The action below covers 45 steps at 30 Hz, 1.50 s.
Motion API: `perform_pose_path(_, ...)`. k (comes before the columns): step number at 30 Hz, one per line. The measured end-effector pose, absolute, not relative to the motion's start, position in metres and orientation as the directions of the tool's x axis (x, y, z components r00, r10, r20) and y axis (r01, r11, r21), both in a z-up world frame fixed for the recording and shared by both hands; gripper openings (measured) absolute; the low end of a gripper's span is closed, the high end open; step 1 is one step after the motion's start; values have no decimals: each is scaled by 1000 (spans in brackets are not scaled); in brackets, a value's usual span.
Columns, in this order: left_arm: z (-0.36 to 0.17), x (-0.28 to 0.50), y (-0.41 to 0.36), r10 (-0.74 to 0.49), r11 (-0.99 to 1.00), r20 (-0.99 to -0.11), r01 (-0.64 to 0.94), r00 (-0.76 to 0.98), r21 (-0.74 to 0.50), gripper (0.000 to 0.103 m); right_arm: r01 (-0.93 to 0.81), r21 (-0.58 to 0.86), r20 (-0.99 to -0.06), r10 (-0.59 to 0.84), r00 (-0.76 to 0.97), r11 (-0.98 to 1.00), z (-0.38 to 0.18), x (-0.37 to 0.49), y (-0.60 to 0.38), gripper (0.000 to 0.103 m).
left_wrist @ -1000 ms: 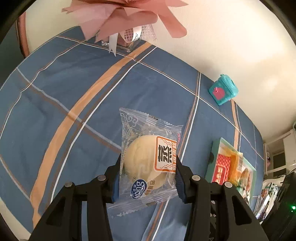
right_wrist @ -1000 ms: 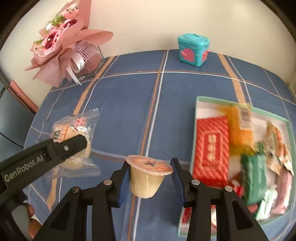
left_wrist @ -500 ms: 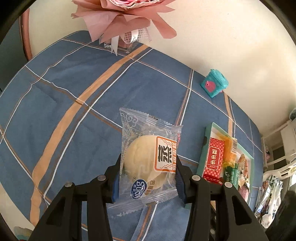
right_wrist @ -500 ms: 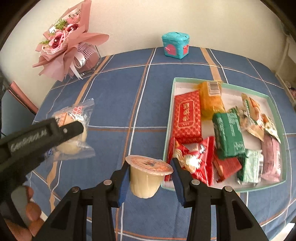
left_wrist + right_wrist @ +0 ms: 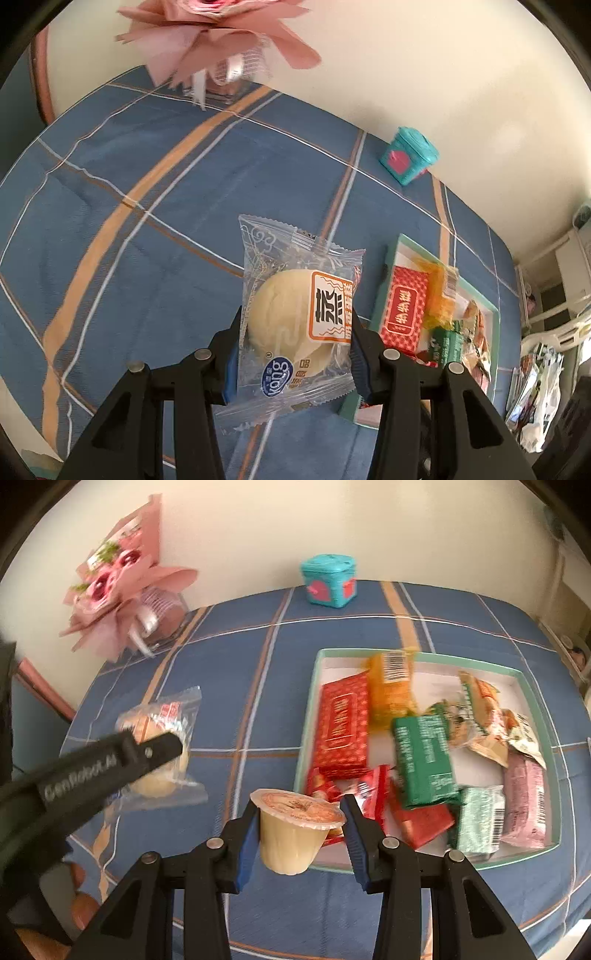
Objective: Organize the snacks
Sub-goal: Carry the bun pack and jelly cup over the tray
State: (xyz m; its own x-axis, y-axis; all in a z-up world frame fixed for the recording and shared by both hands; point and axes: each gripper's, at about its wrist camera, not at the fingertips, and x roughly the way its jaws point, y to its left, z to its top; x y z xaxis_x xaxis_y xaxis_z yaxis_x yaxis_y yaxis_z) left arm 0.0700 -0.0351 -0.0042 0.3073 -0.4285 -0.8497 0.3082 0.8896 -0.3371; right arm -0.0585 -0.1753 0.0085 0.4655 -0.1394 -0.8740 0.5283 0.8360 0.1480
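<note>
A: Left wrist view first. What is in the left gripper (image 5: 295,347)?

B: A clear-wrapped pale bun (image 5: 297,325) with an orange label. The blue pads press it from both sides at a middling width, and it hangs above the blue plaid tablecloth (image 5: 155,192).

A: And the right gripper (image 5: 300,829)?

B: Its jaws are closed on a sealed jelly cup (image 5: 293,830), gripped just under the rim and held upright, over the cloth just beside the near left corner of the snack tray (image 5: 417,653).

A: What does the tray hold?

B: A heap of wrapped snacks: a red packet (image 5: 343,723) along the left wall, an orange one (image 5: 391,686) at the far edge, a green one (image 5: 423,760) in the middle and a pink one (image 5: 524,805) near the right wall. The tray sits on the right half of the table.

A: Anything else?

B: A pink flower bouquet (image 5: 122,587) at the far left corner and a teal toy box (image 5: 328,579) at the far edge, by the wall. In the right wrist view the left gripper shows well left of the tray, bun in its jaws.
</note>
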Motion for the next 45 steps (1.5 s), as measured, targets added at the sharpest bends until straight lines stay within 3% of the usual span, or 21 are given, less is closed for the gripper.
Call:
perform_pose_path(20, 5, 15, -150, -522, 747, -818, 591, 240, -304, 50, 750, 192, -879, -230, 418, 632, 4, -133, -305, 45)
perform_pose_path(28, -5, 24, -166, -486, 764, -830, 594, 273, -252, 50, 761, 192, -882, -231, 410, 620, -3, -139, -321, 45)
perform_pose_path(45, -16, 14, -196, -507, 719, -833, 642, 223, -266, 50, 751, 165, -878, -252, 407, 639, -2, -132, -326, 45)
